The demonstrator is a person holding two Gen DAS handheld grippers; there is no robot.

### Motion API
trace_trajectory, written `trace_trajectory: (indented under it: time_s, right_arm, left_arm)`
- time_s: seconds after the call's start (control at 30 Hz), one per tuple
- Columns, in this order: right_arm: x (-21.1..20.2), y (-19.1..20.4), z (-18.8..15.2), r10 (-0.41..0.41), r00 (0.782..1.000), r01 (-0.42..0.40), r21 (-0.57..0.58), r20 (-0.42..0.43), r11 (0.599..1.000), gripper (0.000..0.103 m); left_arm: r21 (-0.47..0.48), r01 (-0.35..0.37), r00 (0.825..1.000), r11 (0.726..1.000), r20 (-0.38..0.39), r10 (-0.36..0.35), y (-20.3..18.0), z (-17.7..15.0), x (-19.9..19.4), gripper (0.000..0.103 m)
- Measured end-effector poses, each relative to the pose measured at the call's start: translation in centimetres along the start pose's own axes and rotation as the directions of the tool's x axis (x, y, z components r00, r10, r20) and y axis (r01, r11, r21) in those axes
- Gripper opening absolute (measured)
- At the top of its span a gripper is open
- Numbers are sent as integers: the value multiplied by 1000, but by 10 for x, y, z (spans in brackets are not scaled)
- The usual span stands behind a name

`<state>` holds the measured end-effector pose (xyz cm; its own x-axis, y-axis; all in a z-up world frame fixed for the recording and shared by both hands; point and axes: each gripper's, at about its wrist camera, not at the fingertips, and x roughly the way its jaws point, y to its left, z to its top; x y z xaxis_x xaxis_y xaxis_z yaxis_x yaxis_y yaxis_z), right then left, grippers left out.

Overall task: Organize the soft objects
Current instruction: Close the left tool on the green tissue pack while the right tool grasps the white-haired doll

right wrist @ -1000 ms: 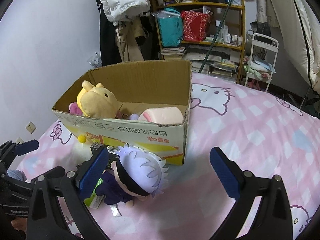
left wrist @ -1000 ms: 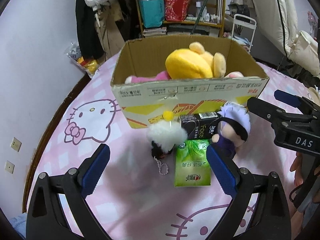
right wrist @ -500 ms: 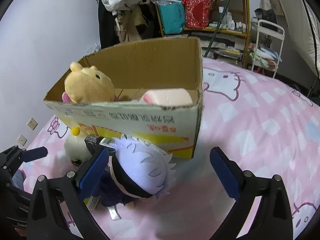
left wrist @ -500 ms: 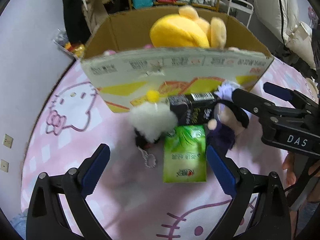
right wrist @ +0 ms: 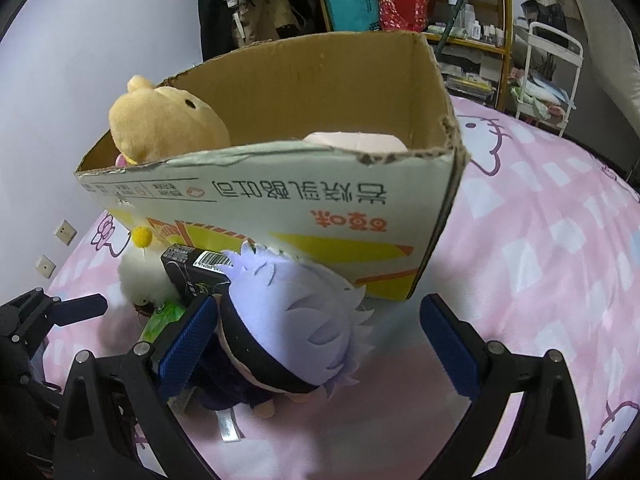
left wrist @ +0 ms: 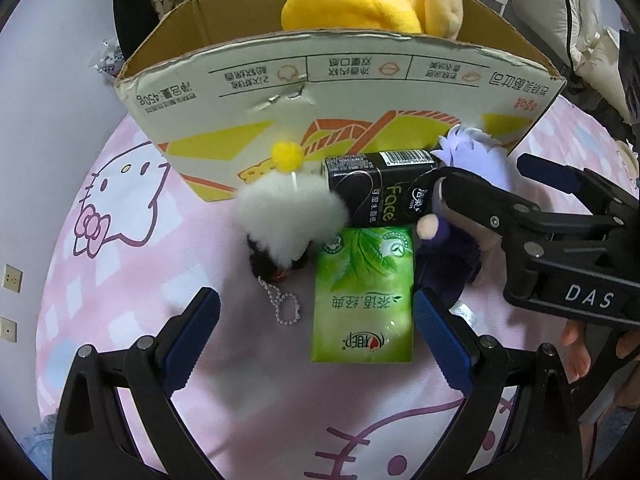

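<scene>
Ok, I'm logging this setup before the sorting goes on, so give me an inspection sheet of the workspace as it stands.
Surface: pink cartoon-cat bedspread, soft and uneven.
Job's things: purple-haired doll, white fluffy keychain, green tissue pack and black tissue pack lie in front of the cardboard box; a yellow plush and a pink plush sit inside.
Clutter: nothing seen on the bed besides these.
Grippers: left tool open, over the green pack; right tool open, fingers either side of the doll's head.
Cables: nothing seen.
Surroundings: shelf with bags, hanging clothes, white cart, wall sockets.
</scene>
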<state>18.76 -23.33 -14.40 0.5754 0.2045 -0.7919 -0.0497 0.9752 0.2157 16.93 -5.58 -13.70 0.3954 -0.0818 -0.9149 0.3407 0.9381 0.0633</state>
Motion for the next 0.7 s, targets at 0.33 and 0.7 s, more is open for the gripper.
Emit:
trace_trajectory:
  time_s: [0.33,0.7]
  right_arm:
    - [4,-7,1,23,999,-23,21,-31,1000,103]
    - [5,-4,-1,21,999,-21,12,-32,1000,103]
  left_arm:
    - [-11,11,1000,1000,-26,-11,4,1,5,96]
    - [-19,19,999,1000,-38,-19,2,-1,7,96]
